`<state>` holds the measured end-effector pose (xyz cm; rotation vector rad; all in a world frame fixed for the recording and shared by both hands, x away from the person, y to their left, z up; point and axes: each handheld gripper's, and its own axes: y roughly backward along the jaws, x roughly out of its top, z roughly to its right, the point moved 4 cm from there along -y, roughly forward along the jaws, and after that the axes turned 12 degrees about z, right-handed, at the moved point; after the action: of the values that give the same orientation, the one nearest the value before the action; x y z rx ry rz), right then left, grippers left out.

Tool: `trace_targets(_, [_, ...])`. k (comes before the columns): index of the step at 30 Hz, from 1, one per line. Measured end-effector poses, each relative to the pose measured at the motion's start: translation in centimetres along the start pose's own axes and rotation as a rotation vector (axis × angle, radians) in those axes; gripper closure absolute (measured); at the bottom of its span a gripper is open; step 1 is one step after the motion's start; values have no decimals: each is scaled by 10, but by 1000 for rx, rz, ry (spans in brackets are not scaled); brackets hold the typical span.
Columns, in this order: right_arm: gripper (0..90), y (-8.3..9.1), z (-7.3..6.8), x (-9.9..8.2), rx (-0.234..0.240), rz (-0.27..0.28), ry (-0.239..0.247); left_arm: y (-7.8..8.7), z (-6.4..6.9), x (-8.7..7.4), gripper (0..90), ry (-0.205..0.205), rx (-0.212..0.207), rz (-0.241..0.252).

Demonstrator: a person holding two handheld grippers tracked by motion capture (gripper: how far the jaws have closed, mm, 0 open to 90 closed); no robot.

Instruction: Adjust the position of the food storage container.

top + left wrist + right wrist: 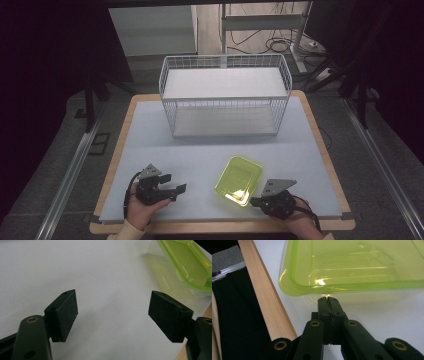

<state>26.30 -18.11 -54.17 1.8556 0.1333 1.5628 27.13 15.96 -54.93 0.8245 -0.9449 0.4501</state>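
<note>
Two grippers: held one in each hand, low over the near part of a pale blue-grey table top (150, 127) with a light wooden edge.
Right gripper (328, 299): jaws pressed flat together, nothing between them; tips just at the rim of a translucent lime-green rectangular plastic tray (352, 265), right under its lip; touching or a hair apart, cannot tell.
Tray from the right gripper: directly ahead of the closed tips, near corner closest, open side up, lying flat on the table top.
Tray from the left gripper: ahead and off to the right of its jaws, well apart from them.
Left gripper (113, 312): jaws spread wide, empty, bare table surface between the two black pads (67, 312).
Grippers to each other: side by side in the high view, left one (175, 186) clear of the tray, right one (256, 201) at the tray's near right corner.
Beyond both grippers: white wire-mesh basket shelf (225, 95) with two solid white levels, standing at the far side of the table, well apart from the tray.
</note>
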Motion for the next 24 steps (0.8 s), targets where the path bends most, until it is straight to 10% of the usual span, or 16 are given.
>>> trace_targets(24, [898, -56, -34, 22, -33, 55, 22, 0, 2, 0, 231, 2, -2, -1])
